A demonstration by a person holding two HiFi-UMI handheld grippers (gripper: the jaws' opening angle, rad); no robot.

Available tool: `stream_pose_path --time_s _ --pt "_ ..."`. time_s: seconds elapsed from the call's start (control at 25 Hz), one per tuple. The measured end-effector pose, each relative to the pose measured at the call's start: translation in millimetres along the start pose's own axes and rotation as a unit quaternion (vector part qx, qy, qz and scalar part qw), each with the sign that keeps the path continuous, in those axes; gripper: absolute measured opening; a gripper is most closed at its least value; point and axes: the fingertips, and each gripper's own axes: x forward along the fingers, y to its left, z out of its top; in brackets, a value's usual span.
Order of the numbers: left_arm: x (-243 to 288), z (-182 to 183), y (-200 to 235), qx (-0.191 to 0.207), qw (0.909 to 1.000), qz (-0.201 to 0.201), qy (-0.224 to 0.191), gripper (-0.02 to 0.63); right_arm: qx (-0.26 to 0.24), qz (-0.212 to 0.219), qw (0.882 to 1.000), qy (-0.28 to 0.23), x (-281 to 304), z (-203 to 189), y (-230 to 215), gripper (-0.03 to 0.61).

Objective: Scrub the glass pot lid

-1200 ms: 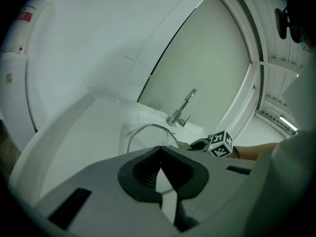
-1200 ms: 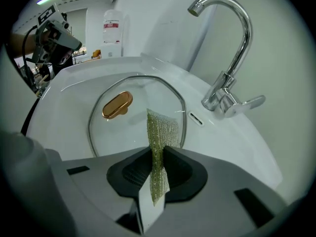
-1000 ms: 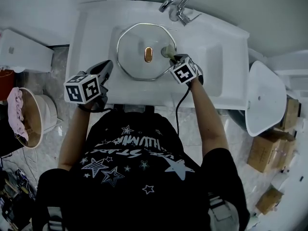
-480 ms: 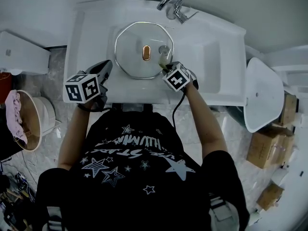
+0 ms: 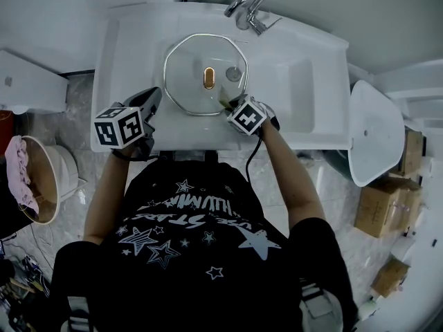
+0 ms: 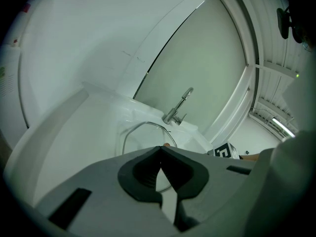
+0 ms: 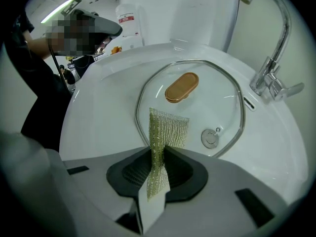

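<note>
The glass pot lid (image 5: 187, 68) lies flat in the white sink (image 5: 304, 88), its gold handle (image 5: 209, 78) up. My right gripper (image 5: 226, 103) is at the lid's near right rim, shut on a green mesh scrub pad (image 7: 165, 131). In the right gripper view the pad stands upright between the jaws (image 7: 157, 154) and reaches over the lid (image 7: 217, 100) toward the handle (image 7: 181, 87). My left gripper (image 5: 154, 97) rests on the sink's near left edge, shut and empty. Its view (image 6: 160, 154) shows the lid's metal rim (image 6: 129, 131) beyond.
A chrome faucet (image 5: 248, 5) stands behind the lid, and the drain (image 7: 211, 138) shows through the glass. A white basin (image 5: 377, 140) and cardboard boxes (image 5: 381, 213) lie to the right. At left, a bucket (image 5: 43, 185) holds a pink cloth.
My right gripper has carried the scrub pad from the lid's right side down and left to its near rim. The left gripper has not moved.
</note>
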Motion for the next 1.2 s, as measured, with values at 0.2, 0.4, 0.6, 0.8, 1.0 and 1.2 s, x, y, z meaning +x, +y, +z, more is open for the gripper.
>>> stream_pose_path --time_s 0.2,0.4,0.6,0.8,1.0,1.2 --pt "-1 3 4 0.000 0.9999 -0.011 0.001 0.008 0.025 -0.007 1.000 -0.001 -5 1 1 0.072" --pt "-5 5 7 0.002 0.9996 -0.026 0.005 0.008 0.027 -0.014 1.000 0.000 -12 6 9 0.069" --pt "-7 3 16 0.011 0.9988 -0.044 0.019 0.008 0.032 -0.051 0.998 0.014 -22 9 13 0.067" --pt "-6 0 20 0.024 0.9962 -0.074 0.040 0.008 0.090 -0.103 0.991 0.003 -39 6 9 0.067" --pt "-5 -3 23 0.061 0.9906 -0.103 0.066 0.008 0.156 -0.159 0.973 -0.050 -59 13 16 0.067" --pt "-10 -9 24 0.074 0.9871 -0.119 0.078 0.008 0.192 -0.193 0.957 -0.096 -67 25 28 0.067"
